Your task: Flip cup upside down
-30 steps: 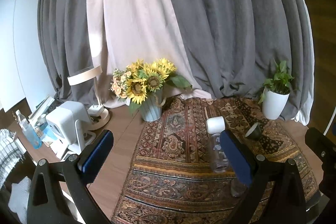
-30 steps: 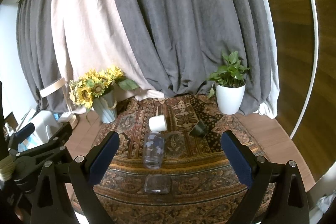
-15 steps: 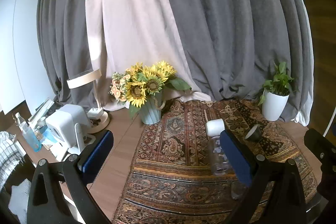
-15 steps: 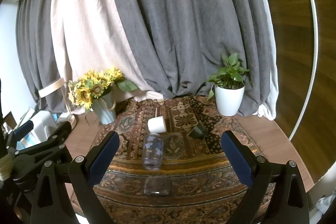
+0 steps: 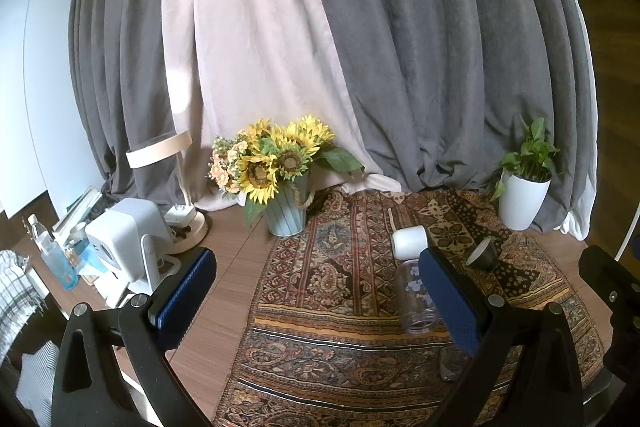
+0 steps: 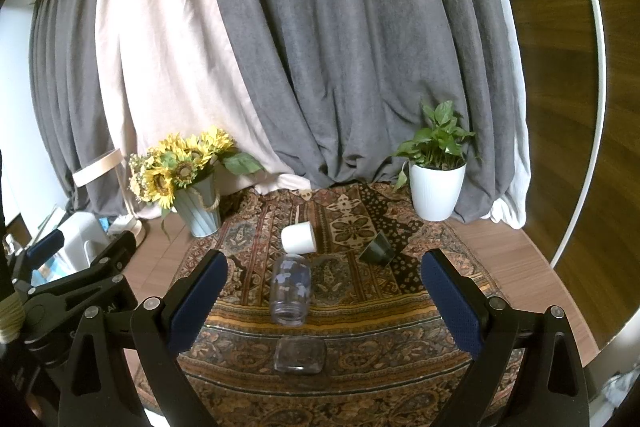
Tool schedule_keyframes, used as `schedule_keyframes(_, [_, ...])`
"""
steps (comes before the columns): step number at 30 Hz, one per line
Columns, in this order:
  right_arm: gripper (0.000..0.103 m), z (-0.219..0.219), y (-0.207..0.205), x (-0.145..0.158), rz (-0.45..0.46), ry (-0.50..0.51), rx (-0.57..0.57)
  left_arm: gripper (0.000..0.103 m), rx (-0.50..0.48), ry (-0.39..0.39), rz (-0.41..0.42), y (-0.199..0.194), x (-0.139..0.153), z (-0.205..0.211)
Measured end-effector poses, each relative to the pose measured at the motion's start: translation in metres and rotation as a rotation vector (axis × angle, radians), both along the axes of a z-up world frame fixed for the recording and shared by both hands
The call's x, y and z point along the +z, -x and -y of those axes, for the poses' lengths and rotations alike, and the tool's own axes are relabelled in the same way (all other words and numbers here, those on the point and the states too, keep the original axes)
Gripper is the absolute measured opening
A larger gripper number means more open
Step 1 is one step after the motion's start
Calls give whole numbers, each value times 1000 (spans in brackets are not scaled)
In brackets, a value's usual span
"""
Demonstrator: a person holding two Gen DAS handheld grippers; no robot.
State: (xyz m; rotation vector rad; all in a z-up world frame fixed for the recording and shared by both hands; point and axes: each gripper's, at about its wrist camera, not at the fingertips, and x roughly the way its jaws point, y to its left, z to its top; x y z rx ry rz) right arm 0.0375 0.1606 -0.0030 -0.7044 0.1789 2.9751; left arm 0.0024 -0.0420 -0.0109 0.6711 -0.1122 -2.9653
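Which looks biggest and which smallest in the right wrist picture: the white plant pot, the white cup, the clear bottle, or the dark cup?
1. White plant pot, though it stands farthest back.
2. Clear bottle, lying on the rug, nearer the camera.
3. White cup, on its side.
4. Dark cup, tipped over; only a little smaller than the white cup.

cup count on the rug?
4. White cup on its side mid-rug; dark cup tipped to its right; clear printed cup lying nearer; square clear glass nearest. None visibly hidden.

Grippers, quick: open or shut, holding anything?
Left gripper: open, holding nothing.
Right gripper: open, holding nothing; clear printed cup lies on the rug ahead, untouched.
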Motion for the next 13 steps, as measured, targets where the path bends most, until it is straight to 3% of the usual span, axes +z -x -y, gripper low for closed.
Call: schedule_keyframes(13, [98,0,1,0,0,0,0,103,3,-5,1,1,-2,0])
